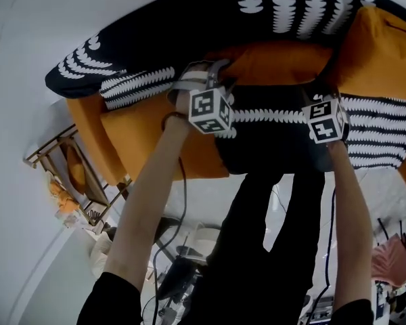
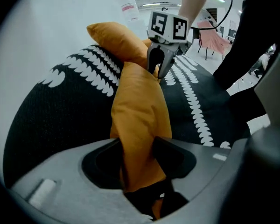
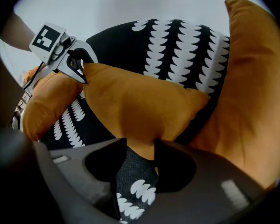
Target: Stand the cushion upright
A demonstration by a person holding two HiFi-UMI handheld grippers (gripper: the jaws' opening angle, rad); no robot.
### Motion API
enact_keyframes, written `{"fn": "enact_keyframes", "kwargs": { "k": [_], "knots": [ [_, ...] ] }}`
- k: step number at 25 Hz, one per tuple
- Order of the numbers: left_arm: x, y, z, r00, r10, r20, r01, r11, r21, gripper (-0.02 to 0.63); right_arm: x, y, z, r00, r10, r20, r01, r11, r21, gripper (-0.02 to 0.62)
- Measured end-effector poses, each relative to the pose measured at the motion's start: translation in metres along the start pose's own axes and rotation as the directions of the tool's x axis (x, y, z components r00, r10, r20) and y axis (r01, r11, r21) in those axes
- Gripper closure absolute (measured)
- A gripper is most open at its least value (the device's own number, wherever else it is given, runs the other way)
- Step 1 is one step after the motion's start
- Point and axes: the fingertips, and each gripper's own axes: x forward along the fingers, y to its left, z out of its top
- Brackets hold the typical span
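Progress is judged to be near the middle: the cushion is gripped at two places and appears to be raised, but it is not yet stood on its edge, so setting down and release are left. It is held over the cover on the sofa, stretched between the two grippers. Its plain orange fabric is soft and plump; it is bunched into a ridge where it is pinched and bulges between the holds. The left gripper is closed partway on one gathered edge, with the fabric squeezed between its jaws. The right gripper is clamped in the same way on the opposite corner. The cover beneath is seen as a black woven throw with rows of white scalloped marks. A second cushion, also orange and full, is seen at the right. The sofa itself is upholstered in smooth orange cloth.
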Motion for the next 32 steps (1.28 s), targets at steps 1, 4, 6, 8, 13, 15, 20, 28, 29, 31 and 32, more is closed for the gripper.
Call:
{"fn": "enact_keyframes", "kwargs": {
  "k": [1,4,6,8,13,15,20,28,29,31,32],
  "knots": [
    [0.003,0.003,-0.003,1.0,0.005,-0.013,-0.005,1.0,-0.017,0.384,-0.001,0.002,0.004,1.0,0.001,0.006,-0.001,1.0,-0.009,0.407],
    [0.002,0.014,-0.011,0.999,0.027,-0.033,-0.029,0.997,-0.069,0.337,-0.003,0.008,0.018,0.999,0.0,0.033,0.001,1.0,-0.017,0.407],
    [-0.001,0.018,-0.012,0.999,0.033,-0.032,-0.036,0.995,-0.091,0.309,-0.008,0.01,0.024,0.999,0.0,0.04,0.0,1.0,-0.008,0.407],
    [-0.005,0.018,-0.01,0.999,0.033,-0.026,-0.036,0.993,-0.108,0.294,-0.014,0.011,0.028,0.999,-0.002,0.042,0.002,1.0,-0.009,0.407],
    [-0.018,0.024,-0.012,0.997,0.081,-0.015,-0.083,0.979,-0.186,0.268,-0.027,0.012,0.032,0.998,-0.006,0.063,0.008,1.0,-0.018,0.407],
    [-0.025,0.025,-0.012,0.995,0.099,-0.011,-0.099,0.966,-0.241,0.267,-0.034,0.013,0.034,0.997,-0.01,0.072,0.011,1.0,-0.019,0.407],
    [-0.048,0.016,0.006,0.991,0.137,-0.001,-0.132,0.947,-0.294,0.267,-0.065,0.004,0.033,0.994,-0.02,0.11,0.022,1.0,-0.021,0.407],
    [-0.119,-0.014,0.061,0.968,0.247,0.04,-0.205,0.874,-0.442,0.267,-0.143,0.011,0.017,0.977,-0.011,0.214,0.013,1.0,-0.005,0.407],
    [-0.13,-0.019,0.069,0.963,0.265,0.047,-0.214,0.859,-0.466,0.267,-0.156,0.015,0.014,0.972,-0.008,0.234,0.01,1.0,-0.007,0.407],
    [-0.152,-0.033,0.087,0.952,0.299,0.068,-0.222,0.825,-0.519,0.267,-0.184,0.024,0.009,0.962,0.001,0.274,0.001,1.0,-0.006,0.407],
    [-0.163,-0.04,0.097,0.946,0.314,0.079,-0.225,0.812,-0.538,0.267,-0.198,0.03,0.006,0.956,0.004,0.294,-0.002,1.0,-0.005,0.407]
  ]
}}
